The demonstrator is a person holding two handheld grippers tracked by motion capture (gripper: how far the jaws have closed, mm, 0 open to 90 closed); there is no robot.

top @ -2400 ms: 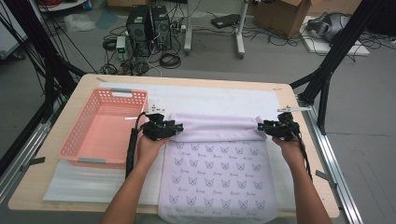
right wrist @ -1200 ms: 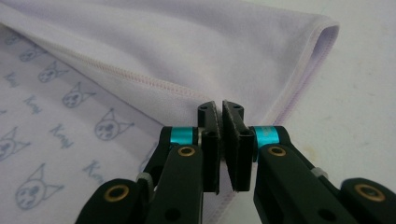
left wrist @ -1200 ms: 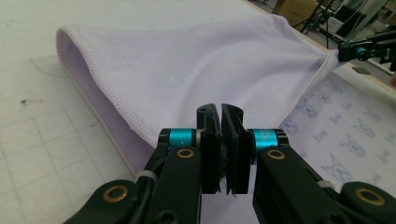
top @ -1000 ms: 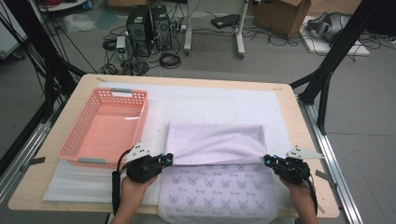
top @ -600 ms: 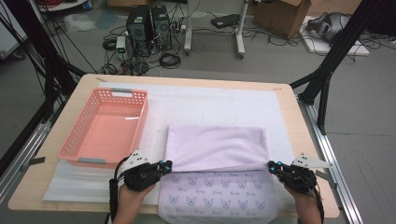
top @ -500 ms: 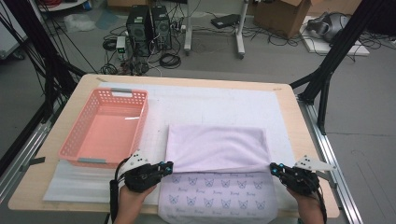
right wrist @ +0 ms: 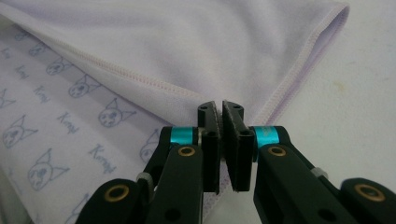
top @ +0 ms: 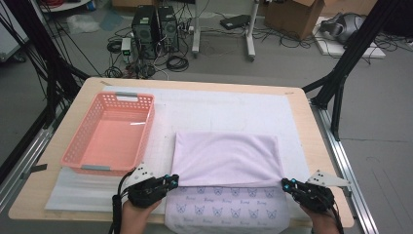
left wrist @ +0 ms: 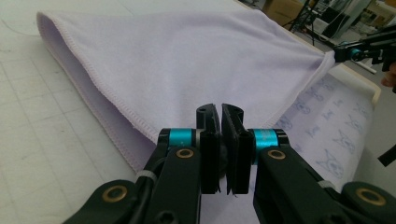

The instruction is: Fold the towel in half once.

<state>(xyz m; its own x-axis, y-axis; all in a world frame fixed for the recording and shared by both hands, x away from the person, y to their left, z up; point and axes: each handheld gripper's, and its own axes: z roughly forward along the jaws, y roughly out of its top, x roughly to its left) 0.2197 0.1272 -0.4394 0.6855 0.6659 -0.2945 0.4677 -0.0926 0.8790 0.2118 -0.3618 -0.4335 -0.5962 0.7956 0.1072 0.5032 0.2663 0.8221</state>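
High view – cloth: the pale lilac towel with a printed cat-face pattern lies on the white mat, right of the salmon-pink plastic basket. Its far half is folded toward you, plain side up – only a printed strip near the table's front edge is uncovered.
High view – your grippers: your left gripper holds the folded layer's left corner, your right gripper its right corner. The carried hem runs left to right between them, taut.
Left gripper view – jaws: pressed together on the towel corner, fabric fanning away from the tips toward the other gripper far off at the upper right.
Right gripper view – jaws: clamped on the stitched corner just the same; the printed layer lies to the left and beneath, bare mat to the right.
What the next move turns on: the uncovered printed strip lies on your side of both jaws – so the hem's long axis stays crosswise and I'd judge both hands must draw toward you evenly to meet the near edge. Neither hand is nearer.
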